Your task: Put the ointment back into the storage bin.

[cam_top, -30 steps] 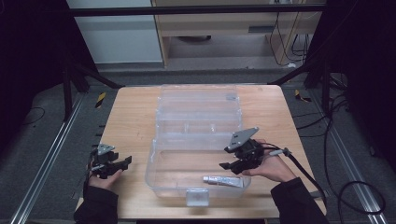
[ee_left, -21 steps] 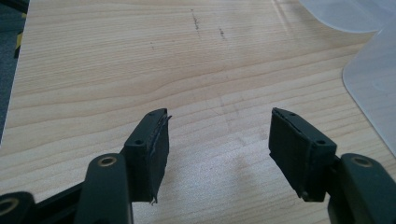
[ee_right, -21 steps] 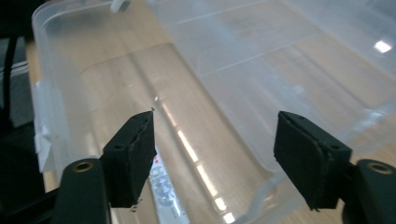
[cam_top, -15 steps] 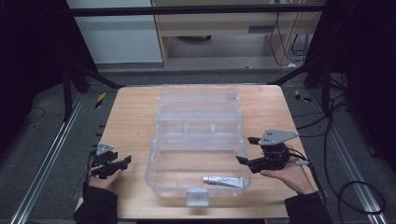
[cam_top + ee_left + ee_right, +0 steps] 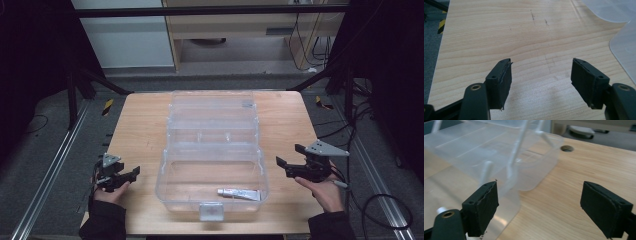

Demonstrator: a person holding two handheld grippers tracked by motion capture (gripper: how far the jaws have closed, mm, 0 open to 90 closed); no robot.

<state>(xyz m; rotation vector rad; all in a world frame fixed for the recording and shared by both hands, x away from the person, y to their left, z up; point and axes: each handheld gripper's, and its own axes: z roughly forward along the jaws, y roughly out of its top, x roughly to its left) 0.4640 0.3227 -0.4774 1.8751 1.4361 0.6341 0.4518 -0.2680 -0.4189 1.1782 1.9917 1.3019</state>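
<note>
A clear plastic box [image 5: 212,165] stands open in the middle of the wooden desk [image 5: 145,125], its lid tipped back toward the far edge. A small white tube [image 5: 239,193] lies flat on the floor of the box, near its front right corner and just behind the front latch [image 5: 211,211].

The right gripper [image 5: 287,162] hovers just off the box's right wall, apart from it; its jaws have just been opening and now stand wide with nothing between them. In the right gripper view, the box's rounded corner [image 5: 534,170] sits ahead of the left jaw.

The left gripper [image 5: 131,173] rests near the box's left side, well short of it, with its jaws spread over bare wood.
</note>
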